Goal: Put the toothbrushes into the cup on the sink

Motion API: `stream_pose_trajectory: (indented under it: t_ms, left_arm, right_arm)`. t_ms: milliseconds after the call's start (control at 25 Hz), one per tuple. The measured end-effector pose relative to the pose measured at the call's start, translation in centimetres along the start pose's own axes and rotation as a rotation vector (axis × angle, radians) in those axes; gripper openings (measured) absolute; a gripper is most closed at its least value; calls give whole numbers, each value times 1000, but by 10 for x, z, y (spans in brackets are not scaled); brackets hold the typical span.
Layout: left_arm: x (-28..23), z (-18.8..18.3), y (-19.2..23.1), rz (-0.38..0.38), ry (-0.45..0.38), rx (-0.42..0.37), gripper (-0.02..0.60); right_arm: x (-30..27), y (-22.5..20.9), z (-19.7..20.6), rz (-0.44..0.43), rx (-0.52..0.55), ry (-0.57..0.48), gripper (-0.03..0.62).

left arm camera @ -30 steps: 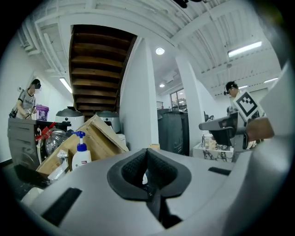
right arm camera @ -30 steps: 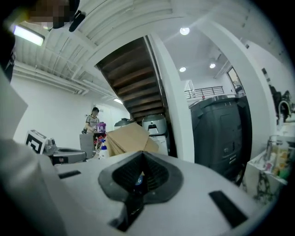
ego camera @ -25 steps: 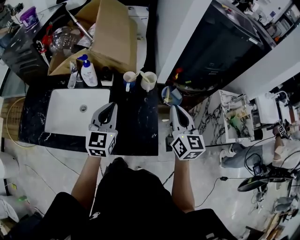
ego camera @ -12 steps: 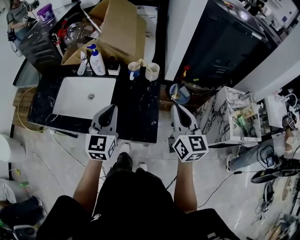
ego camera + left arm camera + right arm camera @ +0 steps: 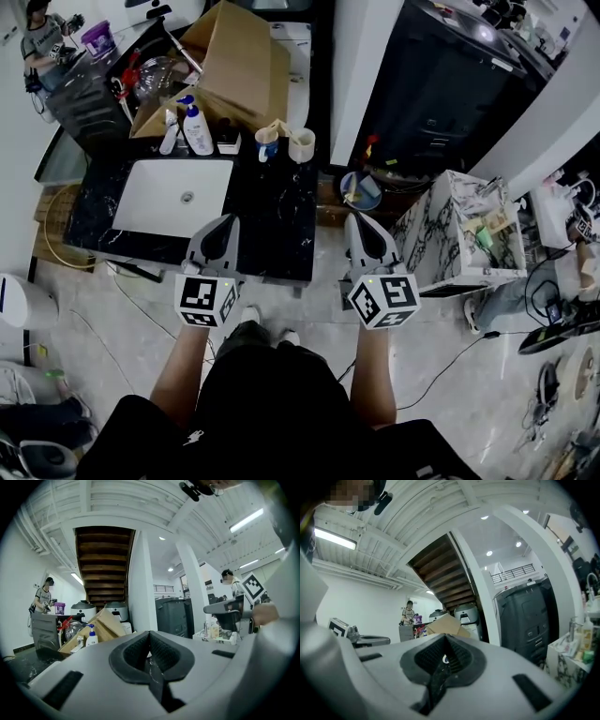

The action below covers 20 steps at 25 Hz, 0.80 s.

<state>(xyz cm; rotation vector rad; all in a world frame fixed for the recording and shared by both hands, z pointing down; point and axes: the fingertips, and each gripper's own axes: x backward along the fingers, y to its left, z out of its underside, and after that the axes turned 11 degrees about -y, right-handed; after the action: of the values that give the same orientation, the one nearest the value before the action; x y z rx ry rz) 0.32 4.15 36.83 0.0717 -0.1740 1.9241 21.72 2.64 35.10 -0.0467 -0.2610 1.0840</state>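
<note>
Black marble counter (image 5: 272, 220) carries a white sink (image 5: 150, 202). At its back edge, right of the basin, stand a blue cup (image 5: 267, 145) and a cream cup (image 5: 301, 146), just beside each other. A pale toothbrush (image 5: 277, 127) sticks up between them (which cup holds it, I cannot tell). The left gripper (image 5: 229, 220) hangs over the counter's front, the right gripper (image 5: 353, 217) just off its right edge. Both have jaws pressed together on nothing, well apart from the cups.
</note>
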Motion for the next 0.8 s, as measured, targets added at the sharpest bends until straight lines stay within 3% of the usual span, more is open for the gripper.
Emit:
stream_pose_trajectory:
  t_ms: [320, 800]
  left_arm:
    - [-4, -13, 2, 16, -42, 6, 3]
    - [-7, -11, 4, 17, -38, 12, 3]
  right_arm:
    - [-4, 13, -17, -3, 47, -21, 2]
    - [-1, 7, -14, 17, 40, -20, 2]
